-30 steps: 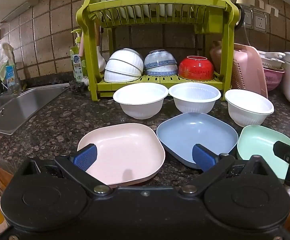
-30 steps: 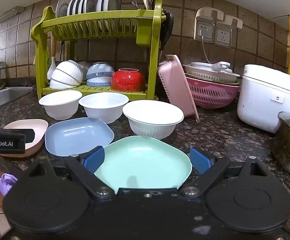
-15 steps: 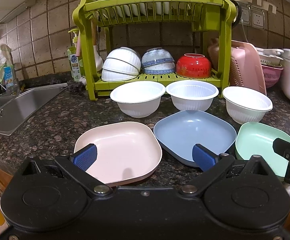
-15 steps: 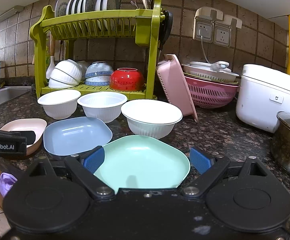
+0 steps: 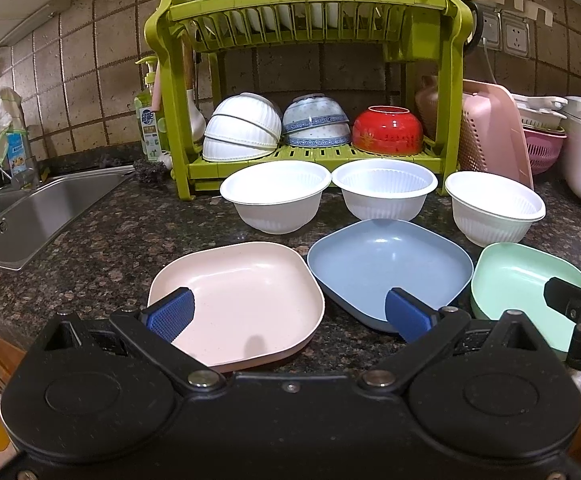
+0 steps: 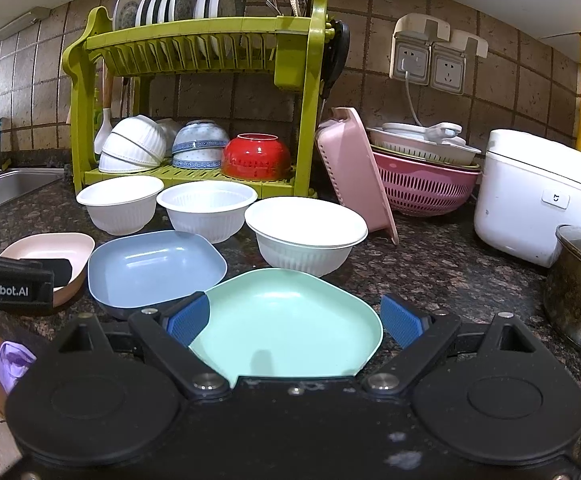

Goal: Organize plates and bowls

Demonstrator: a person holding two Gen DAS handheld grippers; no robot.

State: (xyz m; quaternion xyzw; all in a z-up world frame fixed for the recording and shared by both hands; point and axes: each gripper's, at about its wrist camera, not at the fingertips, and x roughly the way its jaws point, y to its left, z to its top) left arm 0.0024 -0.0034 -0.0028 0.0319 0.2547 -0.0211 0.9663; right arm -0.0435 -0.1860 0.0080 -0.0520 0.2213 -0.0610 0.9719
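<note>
Both grippers are hovering at the near edge of the dark speckled counter (image 5: pixel 90 240), each with its blue-padded fingers spread wide and gripping nothing. The left gripper (image 5: pixel 288 314) is sitting low over the near side of the pink plate (image 5: pixel 246 292), its left pad above that plate's near-left corner and its right pad above the near edge of the blue plate (image 5: pixel 386 260). The right gripper (image 6: pixel 296 320) is framing the green plate (image 6: pixel 290 324), one pad on either side of it; whether the pads are touching the rim I cannot tell.

The three plates are lying in a row along the near edge: pink on the left, blue in the middle, green on the right, each just beside its neighbour. Behind them three white ribbed bowls are standing upright in a second row: the left white bowl (image 5: pixel 276 196), the middle white bowl (image 5: pixel 384 192) and the right white bowl (image 5: pixel 494 208).

Farther back, against the tiled wall, the green dish rack (image 5: pixel 310 0) is holding plates on edge in its upper tier. On its lower tier are upturned white bowls stacked at the left, patterned blue-and-white bowls in the middle, and a red bowl (image 5: pixel 386 132) at the right. A steel sink (image 5: pixel 22 216) is lying at the far left. Right of the rack a pink basket (image 6: pixel 354 176) is leaning, a pink colander (image 6: pixel 426 184) is sitting behind it, and a white rice cooker (image 6: pixel 538 196) is standing beyond.
</note>
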